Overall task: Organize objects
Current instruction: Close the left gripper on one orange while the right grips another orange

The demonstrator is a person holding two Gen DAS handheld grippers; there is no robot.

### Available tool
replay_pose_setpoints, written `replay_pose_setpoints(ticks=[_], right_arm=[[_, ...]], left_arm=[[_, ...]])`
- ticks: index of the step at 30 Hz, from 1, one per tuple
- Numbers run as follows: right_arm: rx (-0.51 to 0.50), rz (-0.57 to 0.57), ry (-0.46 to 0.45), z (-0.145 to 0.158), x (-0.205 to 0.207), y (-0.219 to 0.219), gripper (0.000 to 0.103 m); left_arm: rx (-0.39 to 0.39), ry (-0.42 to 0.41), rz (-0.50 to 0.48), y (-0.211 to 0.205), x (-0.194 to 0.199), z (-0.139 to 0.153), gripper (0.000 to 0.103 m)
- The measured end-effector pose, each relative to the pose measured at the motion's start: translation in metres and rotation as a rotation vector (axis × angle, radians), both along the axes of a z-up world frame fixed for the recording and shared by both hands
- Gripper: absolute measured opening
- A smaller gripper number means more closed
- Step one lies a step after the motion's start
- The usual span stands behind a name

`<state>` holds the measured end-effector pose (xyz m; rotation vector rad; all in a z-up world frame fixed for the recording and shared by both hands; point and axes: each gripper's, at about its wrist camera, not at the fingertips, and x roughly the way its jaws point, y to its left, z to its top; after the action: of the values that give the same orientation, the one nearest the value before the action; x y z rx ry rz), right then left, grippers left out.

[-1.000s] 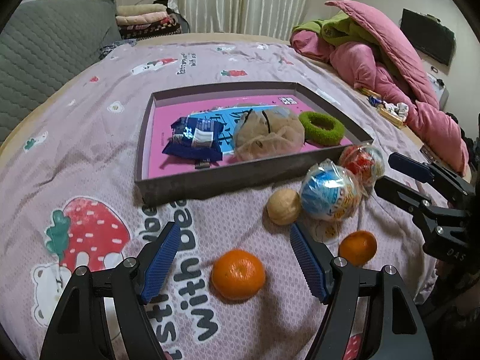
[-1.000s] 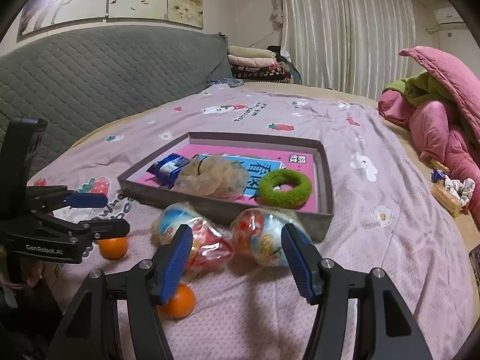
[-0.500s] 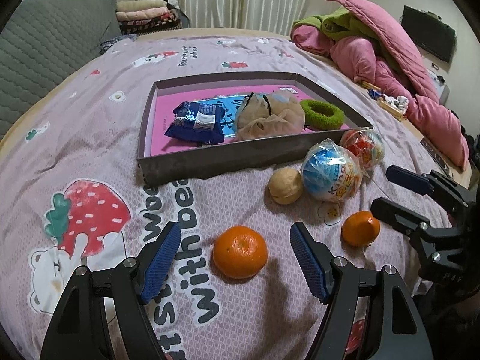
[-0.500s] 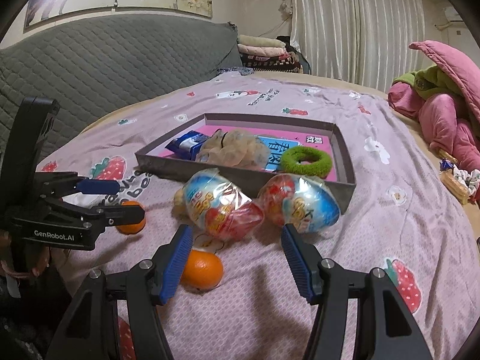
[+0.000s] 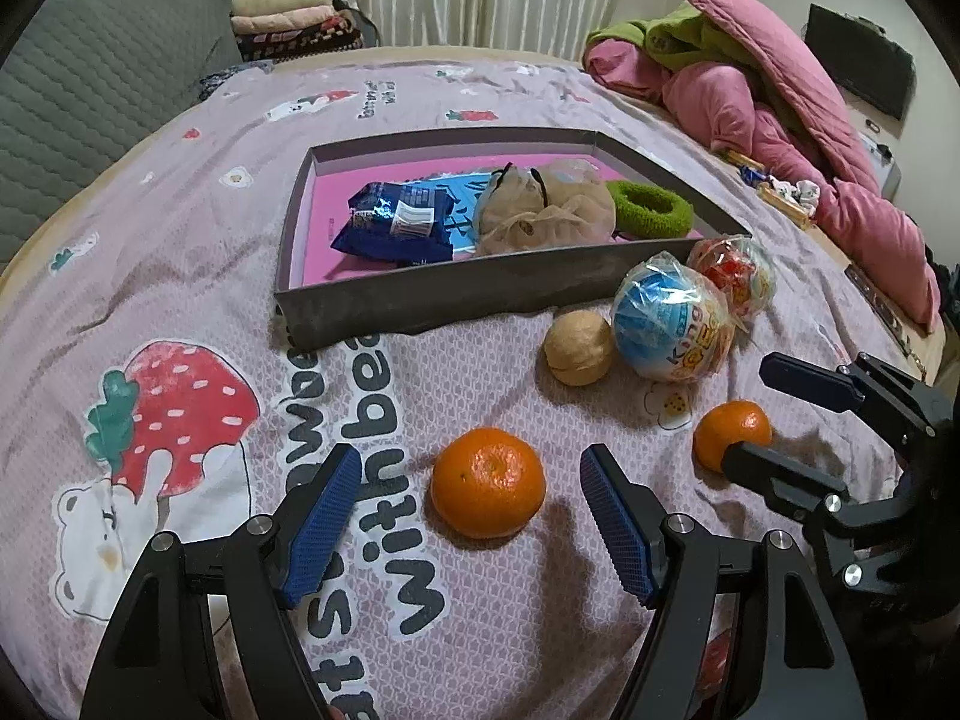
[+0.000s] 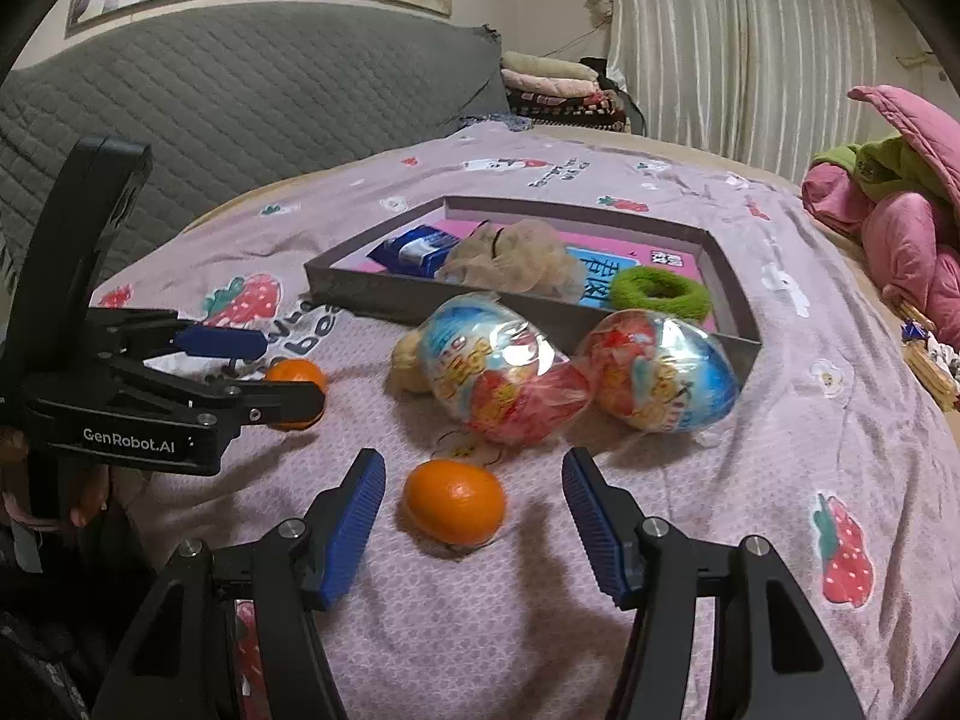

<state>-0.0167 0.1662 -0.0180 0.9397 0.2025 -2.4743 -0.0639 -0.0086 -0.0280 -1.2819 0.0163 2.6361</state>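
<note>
A grey tray [image 5: 420, 294] with a pink floor lies on the bed; it also shows in the right wrist view [image 6: 729, 306]. In it are a blue snack packet [image 5: 396, 225], a beige mesh pouch [image 5: 543, 210] and a green hair ring [image 5: 648, 210]. In front of it lie a walnut [image 5: 577, 347], two wrapped toy eggs [image 5: 669, 324] [image 5: 732, 276] and two oranges. My left gripper [image 5: 465, 516] is open, its fingers either side of one orange [image 5: 487, 483]. My right gripper [image 6: 474, 513] is open around the other orange [image 6: 454, 501].
A pink and green duvet [image 5: 780, 96] is heaped at the right of the bed. A grey quilted headboard [image 6: 240, 102] and folded blankets [image 6: 558, 90] stand behind. The bed's right edge [image 5: 888, 312] is close to the toy eggs.
Both grippers have drawn back and down from the tray. The left now frames the near orange more closely; the right has come to straddle the second orange instead of the toy eggs.
</note>
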Motion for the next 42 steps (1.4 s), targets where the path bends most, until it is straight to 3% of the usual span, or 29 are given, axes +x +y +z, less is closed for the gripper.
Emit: replay_pose_setpoints(ticks=[22,26,31,42], right_arm=[[0.034,0.030,-0.027,-0.014,-0.002,-0.014,0.060],[0.047,0.035,-0.028,-0.017,-0.002,-0.017,0.050],[0.062,0.041,-0.022,-0.019,-0.002,-0.019,0.046],[0.069,0.038,-0.026,-0.022,-0.007,-0.019,0.039]], left_arm=[[-0.010,-0.014,0.011,-0.001,-0.003,-0.009,0.076],[-0.016,-0.011,0.006,0.002,-0.003,-0.010,0.065],[-0.033,-0.009,-0.013,0.009,-0.002,-0.012,0.053],[-0.037,-0.011,-0.027,0.015,-0.006,-0.015,0.045]])
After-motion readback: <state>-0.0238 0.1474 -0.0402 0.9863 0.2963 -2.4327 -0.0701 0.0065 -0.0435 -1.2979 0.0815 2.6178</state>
